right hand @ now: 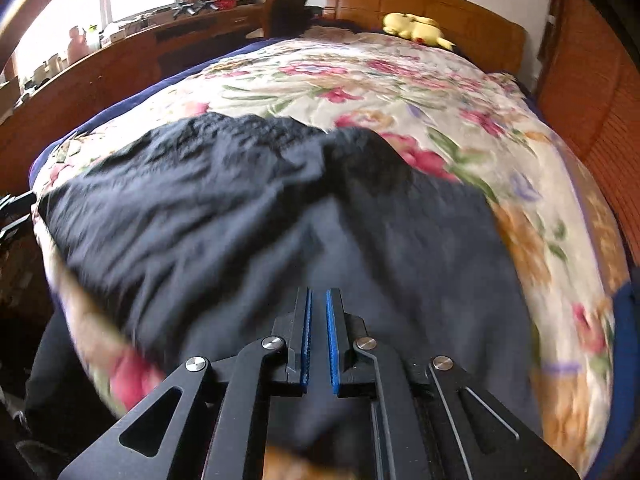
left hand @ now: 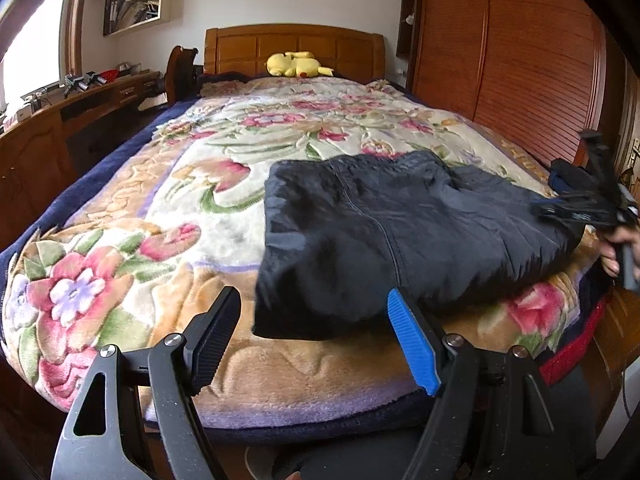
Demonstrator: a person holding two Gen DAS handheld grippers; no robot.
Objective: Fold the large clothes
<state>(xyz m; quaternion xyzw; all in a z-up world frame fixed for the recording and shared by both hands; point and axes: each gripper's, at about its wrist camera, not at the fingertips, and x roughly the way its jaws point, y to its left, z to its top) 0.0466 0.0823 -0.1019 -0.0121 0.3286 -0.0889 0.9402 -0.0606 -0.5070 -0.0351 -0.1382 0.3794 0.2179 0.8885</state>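
We are folding a dark garment that is lying on the floral blanket of the bed, near the foot edge and toward the foot corner on the wardrobe side. It is already looking partly folded into a rough rectangle, with a seam running down its middle.

Left tool: the jaws are standing wide apart, holding nothing, hovering just off the foot edge with the garment's near corner lying beyond and between the fingers.

Right tool: the jaws are together, with only a thin slit showing between the blue pads. The view is motion-blurred; no cloth is visibly pinched, and we are recording it as closed and empty over the garment's near part.

Judgement on the step in hand: we are setting up the next fold. To do it well, we are advising that both tools take hold of matching corners along the same edge, pinching all layers together so the underside is not sliding out, and carrying the edge over level so the crease is landing straight along the seam. The plush blanket may be dragging on the cloth.
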